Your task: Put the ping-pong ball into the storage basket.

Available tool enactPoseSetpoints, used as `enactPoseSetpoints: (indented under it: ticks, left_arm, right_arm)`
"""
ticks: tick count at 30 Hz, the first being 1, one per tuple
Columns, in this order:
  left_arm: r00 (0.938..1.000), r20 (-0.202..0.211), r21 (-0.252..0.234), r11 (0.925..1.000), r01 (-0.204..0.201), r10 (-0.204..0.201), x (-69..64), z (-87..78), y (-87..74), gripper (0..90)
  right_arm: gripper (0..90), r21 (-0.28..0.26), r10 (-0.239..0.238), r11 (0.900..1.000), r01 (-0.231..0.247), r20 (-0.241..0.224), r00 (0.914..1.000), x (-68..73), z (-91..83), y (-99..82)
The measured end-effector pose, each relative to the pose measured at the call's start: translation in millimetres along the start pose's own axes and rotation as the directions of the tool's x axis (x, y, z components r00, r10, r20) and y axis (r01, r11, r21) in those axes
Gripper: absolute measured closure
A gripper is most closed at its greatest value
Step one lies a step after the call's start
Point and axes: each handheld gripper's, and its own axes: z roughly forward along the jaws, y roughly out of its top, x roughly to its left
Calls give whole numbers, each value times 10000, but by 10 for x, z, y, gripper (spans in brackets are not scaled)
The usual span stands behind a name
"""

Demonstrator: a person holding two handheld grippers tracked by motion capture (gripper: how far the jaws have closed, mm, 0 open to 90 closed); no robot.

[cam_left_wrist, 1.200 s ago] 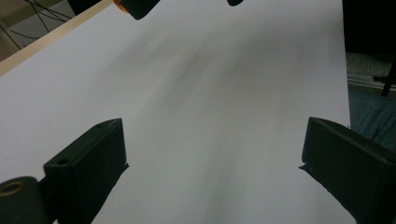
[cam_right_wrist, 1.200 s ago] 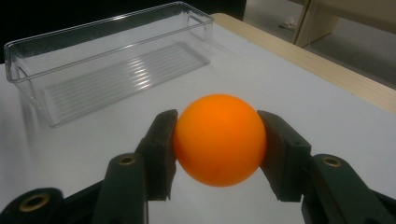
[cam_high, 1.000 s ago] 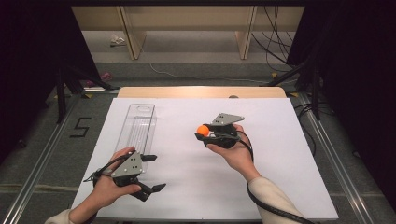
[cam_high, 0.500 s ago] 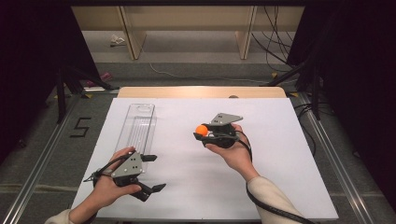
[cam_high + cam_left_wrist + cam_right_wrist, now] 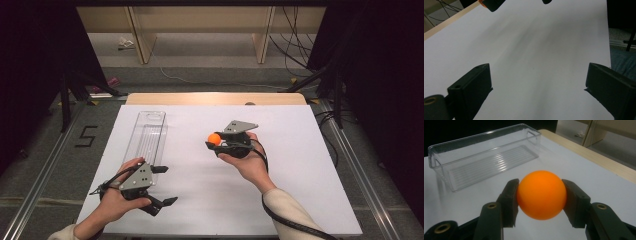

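Grip first: the right gripper (image 5: 214, 142) pinches an orange ball (image 5: 541, 194) between its two pads, held above the white table (image 5: 300, 190) near its middle. The left gripper (image 5: 537, 82) rests low at the near edge, jaws spread with nothing between them. Picking up looks done; what seems left is carrying the ball to the clear plastic tray (image 5: 146, 135), which lies empty at the left. Beyond stand a wooden edge, grey floor, cables and dark curtains
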Motion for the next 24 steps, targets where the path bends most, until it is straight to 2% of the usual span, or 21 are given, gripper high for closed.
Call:
enactPoseSetpoints:
  ticks: [24]
  left_arm:
    - [10000,34,28,10000,-17,17,-3,1,0,61]
  right_arm:
    - [514,-17,-47,10000,47,-131,9999,51,84,51]
